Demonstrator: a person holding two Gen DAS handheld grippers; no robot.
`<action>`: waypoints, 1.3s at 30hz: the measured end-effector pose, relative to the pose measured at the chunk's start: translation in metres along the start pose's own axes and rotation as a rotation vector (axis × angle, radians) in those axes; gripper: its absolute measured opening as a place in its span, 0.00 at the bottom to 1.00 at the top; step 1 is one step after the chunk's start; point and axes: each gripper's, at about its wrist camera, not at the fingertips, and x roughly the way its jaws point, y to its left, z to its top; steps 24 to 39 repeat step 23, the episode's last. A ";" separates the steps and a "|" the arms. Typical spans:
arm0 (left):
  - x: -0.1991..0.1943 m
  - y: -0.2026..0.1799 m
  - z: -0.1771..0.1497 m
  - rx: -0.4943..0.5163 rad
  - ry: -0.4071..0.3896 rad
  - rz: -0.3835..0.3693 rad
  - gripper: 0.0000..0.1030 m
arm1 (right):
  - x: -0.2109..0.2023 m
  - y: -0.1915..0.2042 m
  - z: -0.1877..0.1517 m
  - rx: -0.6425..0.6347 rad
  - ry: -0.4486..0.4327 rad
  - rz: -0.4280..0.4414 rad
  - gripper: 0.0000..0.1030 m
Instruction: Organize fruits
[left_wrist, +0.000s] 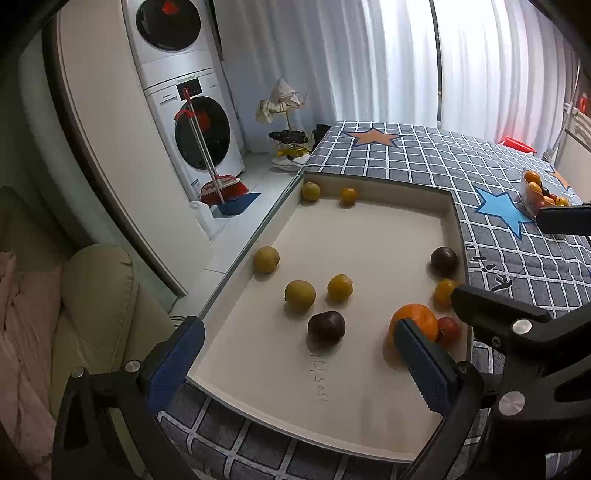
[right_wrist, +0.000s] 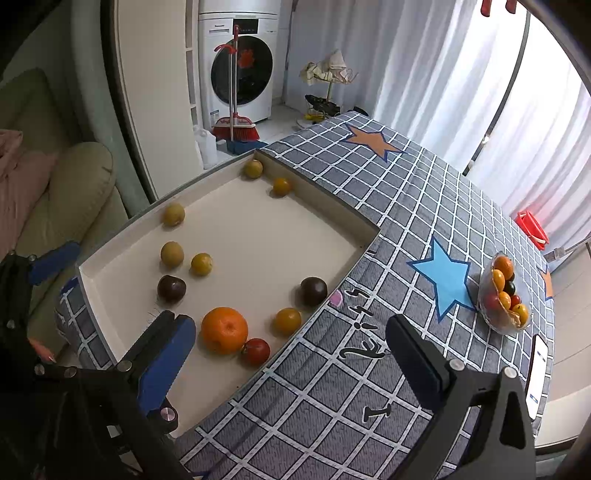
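Note:
A shallow white tray (left_wrist: 369, 236) (right_wrist: 258, 236) on the checked table holds several loose fruits: a big orange (left_wrist: 415, 319) (right_wrist: 224, 329), a small red fruit (left_wrist: 448, 329) (right_wrist: 255, 350), two dark plums (left_wrist: 327, 326) (right_wrist: 313, 291), and yellow-green ones (left_wrist: 300, 295) (right_wrist: 172, 254). A clear bowl of fruit (left_wrist: 533, 192) (right_wrist: 504, 295) stands on the cloth to the right. My left gripper (left_wrist: 295, 363) is open and empty over the tray's near edge. My right gripper (right_wrist: 291, 354) is open and empty over the tray's near right corner.
The checked tablecloth (right_wrist: 406, 206) has orange and blue stars. A phone (right_wrist: 537, 373) lies at the table's right edge. A beige sofa (left_wrist: 92, 302), a washer stack with a red broom (left_wrist: 207, 147), curtains and a red bin (right_wrist: 532, 227) surround the table.

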 end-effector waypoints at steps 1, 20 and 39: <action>0.000 0.000 0.000 0.001 0.000 0.001 1.00 | 0.000 0.000 0.000 0.000 0.000 -0.001 1.00; -0.007 0.000 -0.002 0.002 -0.037 0.005 1.00 | -0.002 0.002 0.000 0.000 -0.002 0.001 1.00; -0.009 -0.001 -0.003 0.006 -0.040 -0.004 1.00 | -0.002 0.003 0.000 0.000 -0.003 -0.002 1.00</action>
